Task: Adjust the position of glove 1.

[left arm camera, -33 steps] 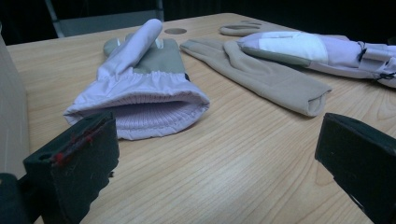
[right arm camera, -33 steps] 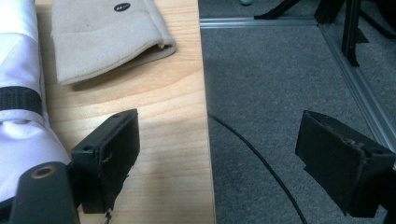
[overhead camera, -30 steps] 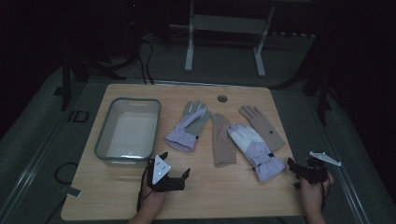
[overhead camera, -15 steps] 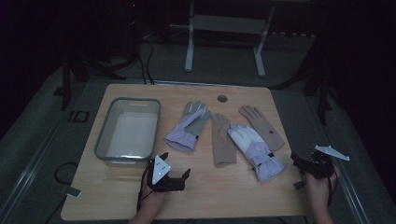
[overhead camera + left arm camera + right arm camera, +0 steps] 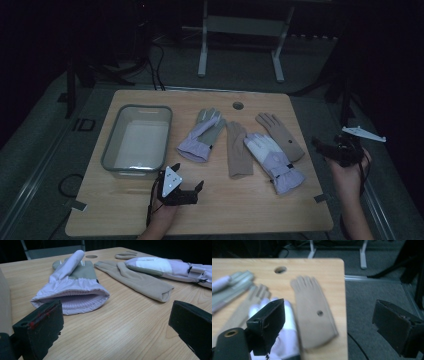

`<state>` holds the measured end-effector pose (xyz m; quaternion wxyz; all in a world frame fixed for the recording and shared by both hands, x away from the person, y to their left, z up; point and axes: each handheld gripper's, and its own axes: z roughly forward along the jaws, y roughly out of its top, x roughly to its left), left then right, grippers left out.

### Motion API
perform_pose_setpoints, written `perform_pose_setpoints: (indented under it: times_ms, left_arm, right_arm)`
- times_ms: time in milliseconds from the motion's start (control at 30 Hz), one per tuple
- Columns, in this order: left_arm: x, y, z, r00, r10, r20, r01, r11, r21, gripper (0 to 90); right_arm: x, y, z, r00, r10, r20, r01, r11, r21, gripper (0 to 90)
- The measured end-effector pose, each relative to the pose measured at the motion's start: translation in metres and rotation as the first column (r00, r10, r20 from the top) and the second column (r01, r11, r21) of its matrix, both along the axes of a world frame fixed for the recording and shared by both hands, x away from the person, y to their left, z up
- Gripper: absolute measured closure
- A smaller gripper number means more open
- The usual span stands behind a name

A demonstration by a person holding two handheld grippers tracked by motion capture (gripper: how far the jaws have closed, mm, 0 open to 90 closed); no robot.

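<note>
Wooden table (image 5: 250,210) seen whole from high view, grey bin (image 5: 137,140) left, four gloves mid-table; nearest lilac glove (image 5: 75,290) cuff-on before left gripper (image 5: 186,192), jaws spread, empty; tan glove (image 5: 313,315) with small hole under raised right gripper (image 5: 330,149), jaws just widened, gripping nothing.

The high view is looking forward and down over the whole worktop (image 5: 250,210). The left tool's camera is sitting low near the front edge, close to the gloves (image 5: 72,290); the right tool's camera is looking down past the right edge, sharing those gloves.
</note>
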<state>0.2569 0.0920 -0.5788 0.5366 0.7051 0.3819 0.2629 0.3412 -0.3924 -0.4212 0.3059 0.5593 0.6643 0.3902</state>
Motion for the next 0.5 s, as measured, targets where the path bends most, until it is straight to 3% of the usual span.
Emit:
perform_pose_setpoints:
  times_ms: [233,500]
  left_arm:
    - [0.001,0.001,0.0,1.0,-0.003,-0.006,0.003,1.0,-0.009,0.0]
    - [0.001,0.001,0.0,0.9999,-0.006,-0.01,0.006,0.9998,-0.017,0.0]
  right_arm:
    - [0.017,0.028,0.024,0.9975,0.065,0.028,-0.065,0.998,-0.002,11.2]
    - [0.034,0.065,0.037,0.9898,0.142,0.009,-0.142,0.989,-0.032,11.2]
